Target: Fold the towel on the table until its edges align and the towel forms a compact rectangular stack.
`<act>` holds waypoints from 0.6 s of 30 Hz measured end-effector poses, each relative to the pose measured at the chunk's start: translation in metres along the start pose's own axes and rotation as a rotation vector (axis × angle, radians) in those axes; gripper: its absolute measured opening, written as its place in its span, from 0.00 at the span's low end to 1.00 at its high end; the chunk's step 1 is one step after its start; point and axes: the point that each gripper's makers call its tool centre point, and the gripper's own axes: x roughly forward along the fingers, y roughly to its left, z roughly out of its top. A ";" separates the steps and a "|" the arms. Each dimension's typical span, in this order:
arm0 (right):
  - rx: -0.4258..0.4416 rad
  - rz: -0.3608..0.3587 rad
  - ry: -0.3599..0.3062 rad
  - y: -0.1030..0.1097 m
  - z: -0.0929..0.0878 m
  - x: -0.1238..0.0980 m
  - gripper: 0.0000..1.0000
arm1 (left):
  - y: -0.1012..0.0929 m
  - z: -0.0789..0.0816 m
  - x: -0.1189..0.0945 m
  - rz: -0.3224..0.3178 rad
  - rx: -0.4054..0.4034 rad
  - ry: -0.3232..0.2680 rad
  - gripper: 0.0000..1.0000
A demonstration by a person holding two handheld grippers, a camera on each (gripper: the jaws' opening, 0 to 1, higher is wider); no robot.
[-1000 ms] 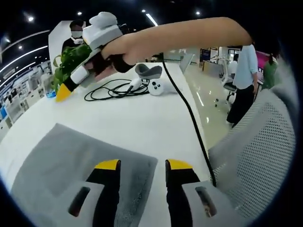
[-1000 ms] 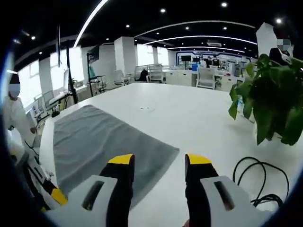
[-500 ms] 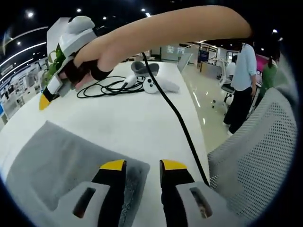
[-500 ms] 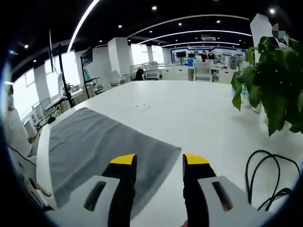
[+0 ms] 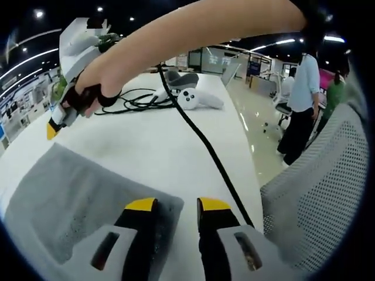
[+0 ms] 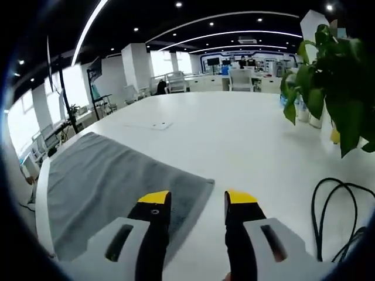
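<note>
1. Towel [image 5: 76, 199] lying flat and spread on the white table [image 5: 176, 146], at 9 o'clock in the left gripper view; no fold visible, so folding judged not yet begun, with every fold and the edge alignment left to do.
2. Left gripper [image 5: 177, 204] low over the towel's near corner, jaws parted with nothing between them, one yellow tip over the grey cloth and the other over bare table.
3. Right gripper [image 6: 198, 197] likewise parted and holding nothing, poised at another corner of the towel [image 6: 117, 181], seen at 9 o'clock in the right gripper view.
4. Black cable [image 5: 202, 146] crossing the table toward 6 o'clock; white controller [image 5: 196, 98] at 12 o'clock; potted plant [image 6: 334, 76] at 2 o'clock in the right gripper view.
5. No brand, label or writing legible anywhere.
</note>
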 end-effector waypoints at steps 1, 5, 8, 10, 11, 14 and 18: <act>-0.004 0.001 0.005 -0.001 -0.001 0.002 0.35 | 0.000 -0.003 0.001 -0.001 0.007 0.008 0.26; -0.010 0.004 0.020 -0.004 -0.007 0.008 0.35 | 0.003 -0.002 0.001 0.012 0.036 0.003 0.23; -0.004 0.009 0.026 -0.004 -0.010 0.011 0.35 | 0.004 -0.002 0.002 0.013 0.037 0.000 0.21; -0.004 0.009 0.034 -0.003 -0.012 0.012 0.34 | 0.004 -0.002 0.002 0.014 0.044 -0.007 0.21; -0.002 0.010 0.035 -0.003 -0.013 0.013 0.34 | 0.004 -0.002 0.002 0.014 0.042 -0.010 0.21; -0.011 0.018 0.045 0.000 -0.016 0.016 0.33 | 0.004 -0.001 0.002 0.013 0.042 -0.016 0.20; -0.004 0.020 0.050 -0.002 -0.017 0.020 0.33 | 0.009 -0.002 0.002 0.034 0.041 -0.017 0.14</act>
